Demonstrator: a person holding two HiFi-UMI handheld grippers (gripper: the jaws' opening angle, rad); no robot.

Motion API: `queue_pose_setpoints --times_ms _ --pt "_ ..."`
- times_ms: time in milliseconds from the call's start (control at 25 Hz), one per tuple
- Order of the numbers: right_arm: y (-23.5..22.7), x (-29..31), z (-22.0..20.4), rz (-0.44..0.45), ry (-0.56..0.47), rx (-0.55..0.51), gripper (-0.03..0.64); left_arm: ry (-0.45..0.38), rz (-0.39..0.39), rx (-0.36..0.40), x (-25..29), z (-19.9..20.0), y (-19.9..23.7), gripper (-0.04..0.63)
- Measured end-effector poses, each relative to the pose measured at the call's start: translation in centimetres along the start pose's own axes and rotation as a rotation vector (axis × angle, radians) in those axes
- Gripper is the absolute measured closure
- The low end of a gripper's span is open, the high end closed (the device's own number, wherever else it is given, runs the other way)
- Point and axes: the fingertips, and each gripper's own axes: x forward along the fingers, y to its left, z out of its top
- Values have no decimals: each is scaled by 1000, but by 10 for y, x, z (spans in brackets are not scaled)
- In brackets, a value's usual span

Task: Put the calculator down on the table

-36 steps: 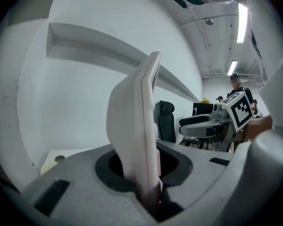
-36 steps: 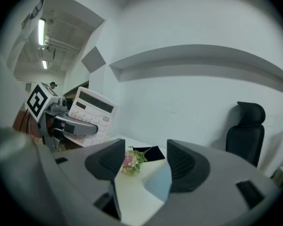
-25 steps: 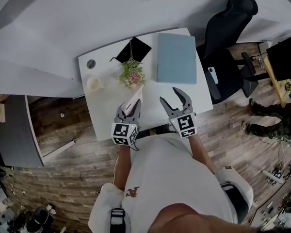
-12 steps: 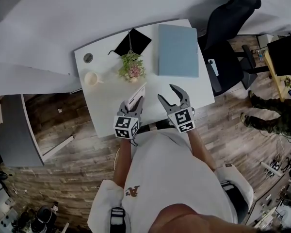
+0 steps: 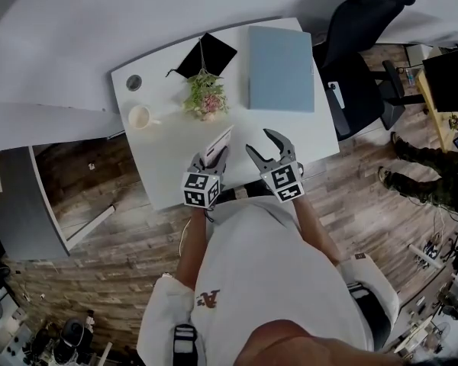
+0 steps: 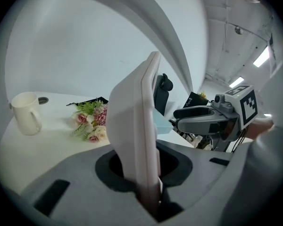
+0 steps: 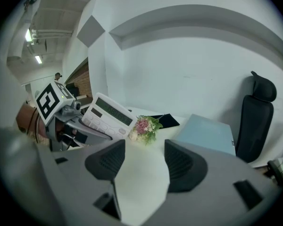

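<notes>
A white calculator (image 5: 216, 145) (image 6: 137, 140) (image 7: 107, 115) stands on edge between the jaws of my left gripper (image 5: 209, 164), which is shut on its lower end, over the near part of the white table (image 5: 168, 158). Seen from the right gripper view, its display and keys face right. My right gripper (image 5: 264, 147) (image 7: 140, 161) hovers just to the right of it, open, with nothing between its fingers. In the left gripper view the right gripper (image 6: 212, 119) shows beyond the calculator's edge.
On the table stand a white mug (image 5: 140, 117) (image 6: 26, 112), a small bunch of flowers (image 5: 204, 100) (image 7: 144, 127), a black flat thing (image 5: 207, 55) and a light-blue folder (image 5: 280, 69) (image 7: 205, 132). A black office chair (image 5: 364, 36) stands at the table's right end.
Both grippers have come down toward the table's near edge, the left one with the calculator still in it. The right jaws stay spread the same.
</notes>
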Motion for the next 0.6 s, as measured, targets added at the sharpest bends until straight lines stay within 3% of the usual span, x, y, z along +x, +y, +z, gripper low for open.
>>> queue_pose_setpoints --times_ms 600 --pt "8 19 -42 55 144 -41 351 116 -30 -89 25 -44 6 506"
